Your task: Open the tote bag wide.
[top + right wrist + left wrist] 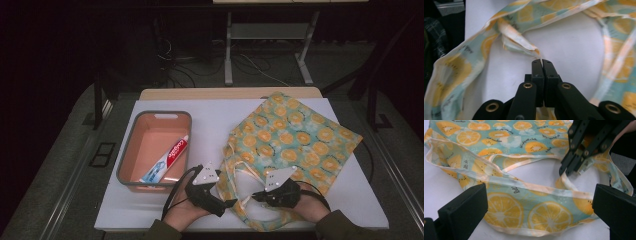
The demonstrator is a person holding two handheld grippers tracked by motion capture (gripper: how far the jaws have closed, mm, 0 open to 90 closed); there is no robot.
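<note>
right tool (541, 61) pinching strap, orange-print bag (292, 137)

I note both handheld tools are matte black: the left gripper (226, 204) and right gripper (252, 196) each carry a pale grey three-cornered plate with small dark dots, and a black cable loops from each body. In the right gripper view I see flat linkage bars joined by brass-coloured rivets, ending in two squared black jaws. In the high view, the sleeves at the worktop's near edge look dark olive.
</note>
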